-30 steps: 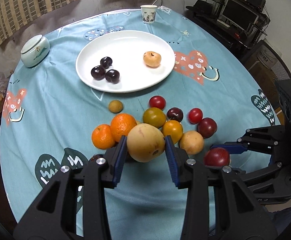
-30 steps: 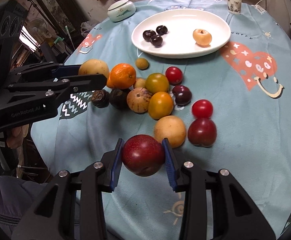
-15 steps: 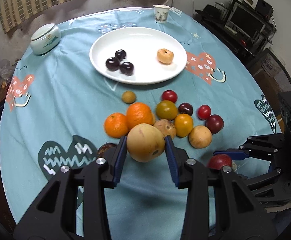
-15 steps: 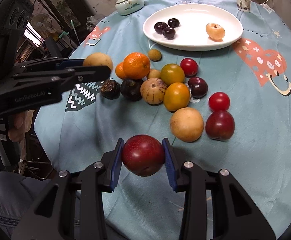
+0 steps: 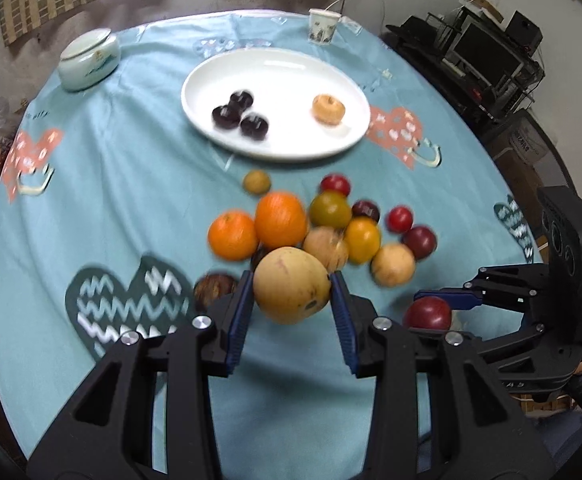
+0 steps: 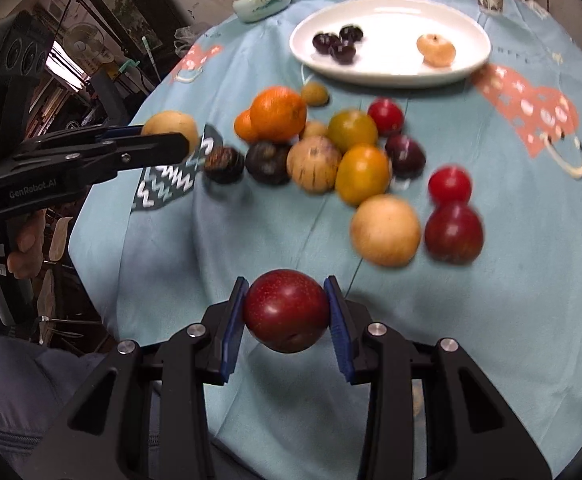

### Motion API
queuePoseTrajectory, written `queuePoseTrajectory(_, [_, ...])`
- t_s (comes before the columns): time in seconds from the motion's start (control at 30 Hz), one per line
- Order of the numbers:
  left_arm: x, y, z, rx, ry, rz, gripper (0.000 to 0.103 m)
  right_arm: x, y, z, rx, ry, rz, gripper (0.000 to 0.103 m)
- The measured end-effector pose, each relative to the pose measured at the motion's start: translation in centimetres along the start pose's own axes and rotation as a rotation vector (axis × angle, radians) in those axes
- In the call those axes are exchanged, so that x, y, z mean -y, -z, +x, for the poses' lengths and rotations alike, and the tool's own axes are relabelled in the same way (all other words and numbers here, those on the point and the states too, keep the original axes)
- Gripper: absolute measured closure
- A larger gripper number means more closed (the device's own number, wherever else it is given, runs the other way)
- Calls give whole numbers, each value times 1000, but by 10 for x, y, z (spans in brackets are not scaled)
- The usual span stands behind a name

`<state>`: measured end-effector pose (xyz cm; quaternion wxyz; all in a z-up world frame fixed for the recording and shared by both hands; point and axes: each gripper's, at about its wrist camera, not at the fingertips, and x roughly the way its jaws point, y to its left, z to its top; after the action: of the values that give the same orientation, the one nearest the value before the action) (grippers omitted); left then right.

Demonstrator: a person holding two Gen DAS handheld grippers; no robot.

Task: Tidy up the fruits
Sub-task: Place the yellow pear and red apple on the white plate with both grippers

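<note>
My left gripper (image 5: 291, 296) is shut on a yellow pear (image 5: 291, 290) and holds it above the near side of the table. My right gripper (image 6: 287, 310) is shut on a dark red plum (image 6: 286, 310), also held above the table; it shows in the left wrist view (image 5: 428, 314) at the right. A pile of loose fruit (image 5: 319, 224) lies mid-table: oranges, tomatoes, plums, a pear. The white plate (image 5: 283, 148) beyond holds three dark plums (image 5: 240, 114) and one small yellow fruit (image 5: 328, 109).
A lidded ceramic jar (image 5: 90, 60) stands far left and a paper cup (image 5: 322, 26) far behind the plate. The round table has a blue patterned cloth (image 5: 111, 184). Furniture and electronics stand off the right edge (image 5: 491, 52).
Both grippers have drawn back and up from the fruit pile with their fruit still held. The pile and plate now sit farther off in both views.
</note>
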<state>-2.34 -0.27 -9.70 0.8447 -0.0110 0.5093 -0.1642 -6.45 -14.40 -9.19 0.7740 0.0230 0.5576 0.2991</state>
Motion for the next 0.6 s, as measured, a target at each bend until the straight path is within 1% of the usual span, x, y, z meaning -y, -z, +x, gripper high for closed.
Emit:
queuePoseTrajectory(0.1, [1, -40, 6, 32, 18, 1, 64, 9, -34, -15, 77, 19, -19, 64])
queuePoseTrajectory(0.17, [2, -71, 15, 52, 8, 5, 64, 19, -64, -22, 137, 40, -29, 64])
queuePoseTrajectory(0.23, [2, -105, 32, 65, -21, 1, 64, 34, -95, -21, 175, 78, -20, 64])
queuePoseTrajectory(0.3, [0, -131, 54, 46, -42, -5, 64, 51, -121, -13, 192, 110, 0, 64])
queuePoseTrajectory(0.33, [-2, -141, 66, 34, -66, -15, 64, 61, -135, -7, 198, 132, 12, 64])
queuePoseTrajectory(0.37, [-3, -149, 76, 22, -86, -18, 64, 70, -146, -1, 199, 148, 22, 64])
queuePoseTrajectory(0.43, [-6, -161, 96, 1, -101, -28, 64, 85, -165, 11, 196, 169, 39, 64])
queuePoseTrajectory(0.6, [-10, -171, 130, -40, -151, 13, 64, 120, -204, 38, 167, 198, 94, 63])
